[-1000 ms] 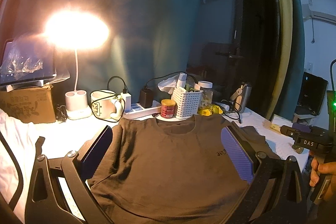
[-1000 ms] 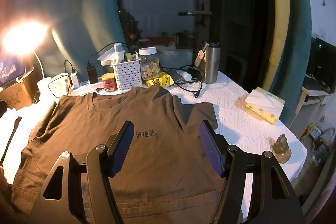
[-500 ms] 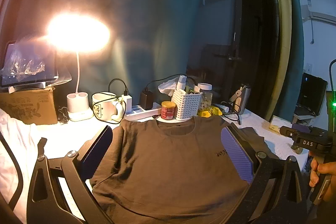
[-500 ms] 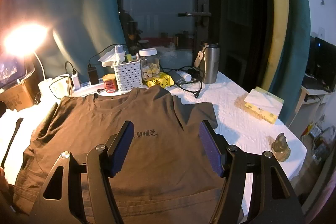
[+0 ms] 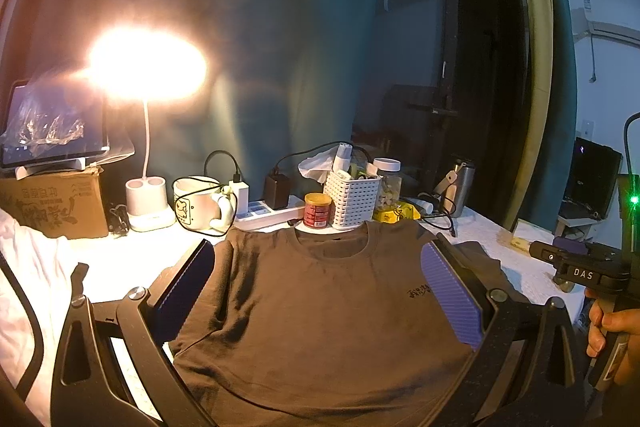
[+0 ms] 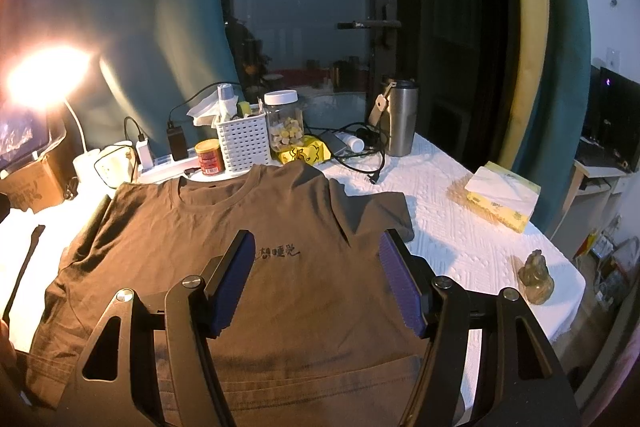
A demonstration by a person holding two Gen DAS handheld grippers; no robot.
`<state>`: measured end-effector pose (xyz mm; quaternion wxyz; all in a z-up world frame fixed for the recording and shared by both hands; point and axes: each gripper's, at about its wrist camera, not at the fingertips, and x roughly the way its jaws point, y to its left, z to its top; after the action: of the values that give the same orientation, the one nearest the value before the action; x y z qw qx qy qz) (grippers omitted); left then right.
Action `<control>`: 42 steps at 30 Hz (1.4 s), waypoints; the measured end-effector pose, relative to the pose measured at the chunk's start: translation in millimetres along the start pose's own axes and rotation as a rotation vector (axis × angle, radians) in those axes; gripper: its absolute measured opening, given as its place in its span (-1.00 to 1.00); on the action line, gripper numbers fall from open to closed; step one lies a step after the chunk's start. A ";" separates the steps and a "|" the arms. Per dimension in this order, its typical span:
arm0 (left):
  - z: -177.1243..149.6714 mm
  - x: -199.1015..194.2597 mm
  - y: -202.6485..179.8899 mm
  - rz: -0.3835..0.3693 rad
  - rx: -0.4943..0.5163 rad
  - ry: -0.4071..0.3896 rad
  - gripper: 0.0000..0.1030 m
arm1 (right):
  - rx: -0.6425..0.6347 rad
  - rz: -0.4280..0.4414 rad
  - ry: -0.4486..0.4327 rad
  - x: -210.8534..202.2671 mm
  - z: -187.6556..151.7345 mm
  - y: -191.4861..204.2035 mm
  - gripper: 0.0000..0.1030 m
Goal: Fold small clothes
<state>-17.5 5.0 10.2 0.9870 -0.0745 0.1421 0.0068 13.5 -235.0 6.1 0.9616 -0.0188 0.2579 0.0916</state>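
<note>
white textured tablecloth point(image 6: 448, 251); teal curtains point(image 6: 120, 27)

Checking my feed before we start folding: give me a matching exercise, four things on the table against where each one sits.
Things:
1. brown T-shirt
2. steel tumbler
3. tissue pack
4. red can

Places:
A. right side of the white cloth, apart from the shirt
B. just beyond the collar, left of the white basket
C. spread flat, front up, in the middle
D. at the back by the window, among dark cables

Pairs: 1-C, 2-D, 3-A, 4-B
</note>
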 end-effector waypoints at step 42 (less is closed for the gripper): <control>-6.9 56.8 -41.0 0.048 0.071 0.116 0.98 | 0.095 0.024 0.098 80.7 -11.8 -72.1 0.33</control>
<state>36.4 -37.0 -6.4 0.9787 -0.0363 0.2008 0.0210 89.6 -293.3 -45.2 0.9465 0.0254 0.3089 0.0896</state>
